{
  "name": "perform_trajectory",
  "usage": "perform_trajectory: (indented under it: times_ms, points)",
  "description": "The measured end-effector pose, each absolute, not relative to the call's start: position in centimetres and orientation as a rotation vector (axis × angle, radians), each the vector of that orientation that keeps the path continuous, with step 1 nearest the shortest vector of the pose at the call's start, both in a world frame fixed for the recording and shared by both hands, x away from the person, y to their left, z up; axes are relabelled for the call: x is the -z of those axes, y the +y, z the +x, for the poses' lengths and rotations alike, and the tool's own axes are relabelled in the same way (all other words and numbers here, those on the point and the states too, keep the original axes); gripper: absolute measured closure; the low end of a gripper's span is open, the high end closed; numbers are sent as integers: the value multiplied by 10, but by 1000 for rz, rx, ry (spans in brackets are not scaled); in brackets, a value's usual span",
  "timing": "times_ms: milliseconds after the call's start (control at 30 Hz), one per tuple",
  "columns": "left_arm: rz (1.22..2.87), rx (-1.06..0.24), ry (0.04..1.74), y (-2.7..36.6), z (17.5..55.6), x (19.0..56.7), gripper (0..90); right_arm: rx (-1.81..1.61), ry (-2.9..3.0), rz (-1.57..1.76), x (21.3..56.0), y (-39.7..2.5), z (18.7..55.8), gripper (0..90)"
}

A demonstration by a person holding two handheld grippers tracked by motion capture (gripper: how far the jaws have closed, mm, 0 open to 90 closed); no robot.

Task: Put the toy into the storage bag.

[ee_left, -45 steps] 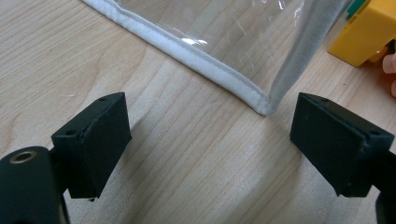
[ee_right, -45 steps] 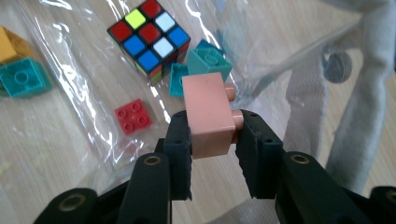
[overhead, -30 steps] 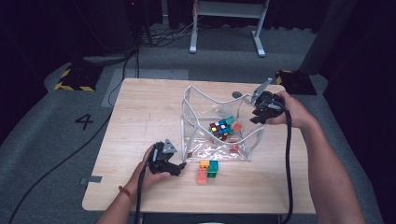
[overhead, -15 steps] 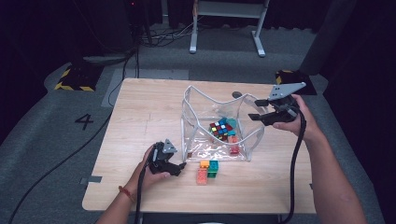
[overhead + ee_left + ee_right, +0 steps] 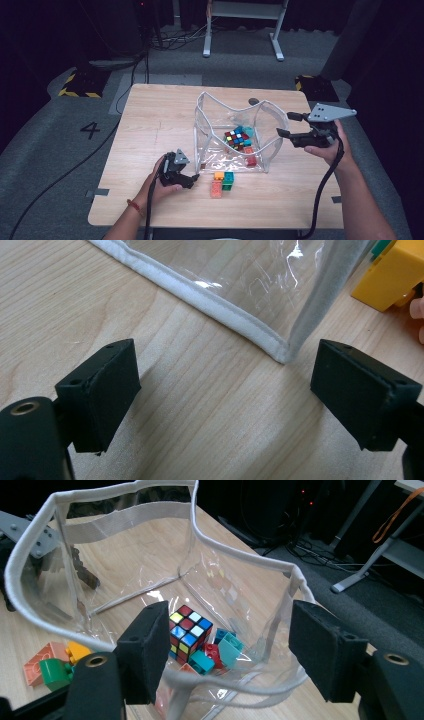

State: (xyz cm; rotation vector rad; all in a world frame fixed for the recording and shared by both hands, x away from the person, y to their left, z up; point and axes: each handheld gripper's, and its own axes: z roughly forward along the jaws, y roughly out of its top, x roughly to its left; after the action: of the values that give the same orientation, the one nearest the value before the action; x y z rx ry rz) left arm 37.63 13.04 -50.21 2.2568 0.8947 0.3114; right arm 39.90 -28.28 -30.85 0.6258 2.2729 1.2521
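We are packing toy pieces into a clear plastic bag (image 5: 235, 135) standing open mid-table (image 5: 150, 125), and the job is looking partly done. A puzzle cube (image 5: 235, 138) and several building bricks, blue and red among them, are already lying inside near the bag's right wall. Three bricks are waiting outside, just in front of the bag's near edge: an orange brick (image 5: 218, 176), a green brick (image 5: 229, 180) and a pink brick (image 5: 216, 188), all touching or nearly so.

Our right gripper (image 5: 287, 125) is hovering beside the bag's right rim, jaws spread wide and holding nothing. Our left gripper (image 5: 192, 177) is sitting low on the wood at the bag's near-left corner (image 5: 285, 356), jaws likewise apart and empty, just left of the loose bricks.

We are finding the bricks inside hard to count through the creased, glaring plastic, and the left gripper view is cutting the orange brick (image 5: 392, 272) off at its edge.
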Motion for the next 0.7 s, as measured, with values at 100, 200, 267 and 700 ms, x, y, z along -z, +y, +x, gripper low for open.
perform_trajectory:
  times_ms: [100, 200, 267, 700]
  points:
    - [2259, -324, 886, 131, 377, 502, 123, -1268, 2262, 622, 314, -286, 389, 340]
    - [2258, -324, 887, 131, 377, 502, 123, -1288, 2263, 611, 320, -288, 379, 340]
    - [2260, -314, 888, 131, 377, 502, 124, -1294, 2260, 604, 325, -290, 372, 342]
    - [2258, -314, 884, 130, 377, 502, 124, -1372, 2329, 584, 375, -286, 335, 362]
